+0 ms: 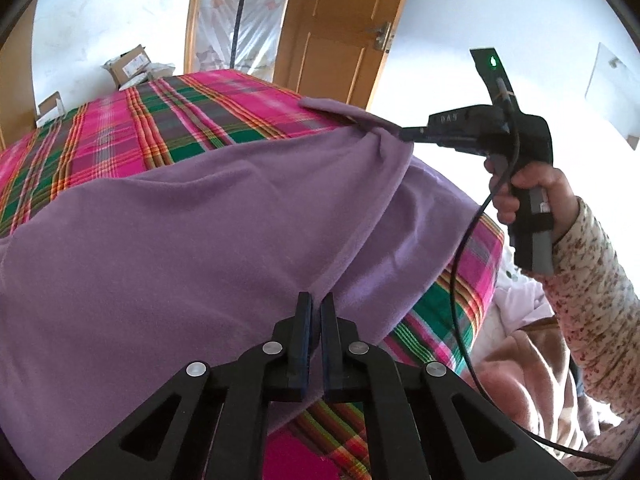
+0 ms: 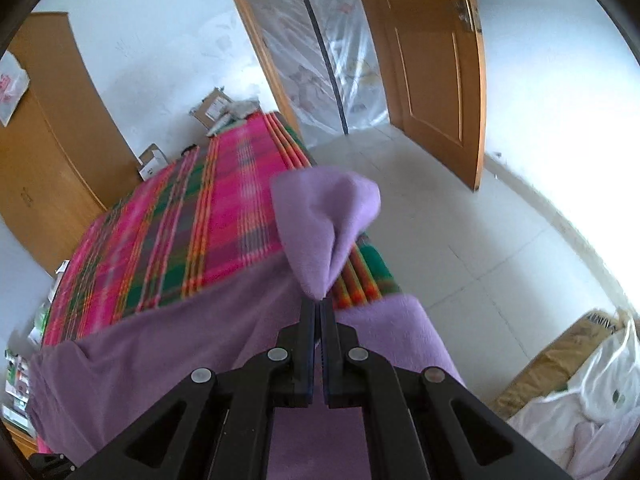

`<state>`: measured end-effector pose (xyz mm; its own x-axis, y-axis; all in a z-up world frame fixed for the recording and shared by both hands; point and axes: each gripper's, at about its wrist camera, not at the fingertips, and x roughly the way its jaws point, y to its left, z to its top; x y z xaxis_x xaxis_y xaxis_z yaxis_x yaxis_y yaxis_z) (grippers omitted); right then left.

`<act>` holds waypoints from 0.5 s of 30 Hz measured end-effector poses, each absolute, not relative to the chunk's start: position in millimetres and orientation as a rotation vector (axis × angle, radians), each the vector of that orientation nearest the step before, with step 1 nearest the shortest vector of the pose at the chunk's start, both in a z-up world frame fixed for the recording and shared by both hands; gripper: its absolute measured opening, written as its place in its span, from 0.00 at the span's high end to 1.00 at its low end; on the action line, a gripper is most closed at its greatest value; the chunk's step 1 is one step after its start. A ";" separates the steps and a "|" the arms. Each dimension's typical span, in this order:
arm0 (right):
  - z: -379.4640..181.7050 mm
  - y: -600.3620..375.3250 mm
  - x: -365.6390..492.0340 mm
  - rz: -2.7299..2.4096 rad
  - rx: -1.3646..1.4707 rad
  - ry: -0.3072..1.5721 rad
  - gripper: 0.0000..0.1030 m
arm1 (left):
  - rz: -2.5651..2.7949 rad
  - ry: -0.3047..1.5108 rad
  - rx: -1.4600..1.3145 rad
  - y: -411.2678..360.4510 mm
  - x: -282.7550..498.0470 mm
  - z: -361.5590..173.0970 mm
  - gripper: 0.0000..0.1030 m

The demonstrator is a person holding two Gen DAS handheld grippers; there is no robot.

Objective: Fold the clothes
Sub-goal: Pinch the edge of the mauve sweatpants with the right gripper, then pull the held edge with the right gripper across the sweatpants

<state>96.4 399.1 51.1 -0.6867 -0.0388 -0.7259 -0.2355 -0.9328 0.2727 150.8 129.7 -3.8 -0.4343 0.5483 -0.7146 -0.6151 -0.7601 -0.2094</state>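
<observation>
Left wrist view, near first: left gripper (image 1: 317, 304) has its jaws pinched together on the near hem of the purple garment (image 1: 180, 224), right at the near edge of the bed (image 1: 132, 124); cloth sits between the pads. Garment spreads away from this gripper over the plaid sheet, long axis running roughly along the near edge toward the right corner, where some of it drapes over the side. Farther right, the right gripper (image 1: 404, 133) is clamped on a far corner of the same garment, lifted clear of the bed, cloth pulled taut up to it; person's hand (image 1: 524, 196) wraps its handle, floral sleeve behind. Right wrist view: right gripper (image 2: 319, 304) closed on a bunched purple tip that flops forward past the jaws, plaid sheet beyond. Both grippers point steeply down. Judgement: next move is carrying the raised corner across toward the left side; right hand does the travel, left anchors the hem. Door (image 1: 340, 28) and boxes lie beyond the far edge.
</observation>
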 end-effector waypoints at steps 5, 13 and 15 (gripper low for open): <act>41.4 400.9 93.3 2.744 -1.234 0.471 0.94 | 2.197 0.116 -1.061 132.0 151.1 -5.5 0.96; 46.3 390.1 64.7 2.765 -1.244 0.294 0.70 | 2.196 0.111 -1.078 134.5 148.5 -8.1 0.96; 47.2 385.6 59.8 2.761 -1.251 0.263 0.69 | 2.195 0.109 -1.082 134.2 148.4 -8.7 0.96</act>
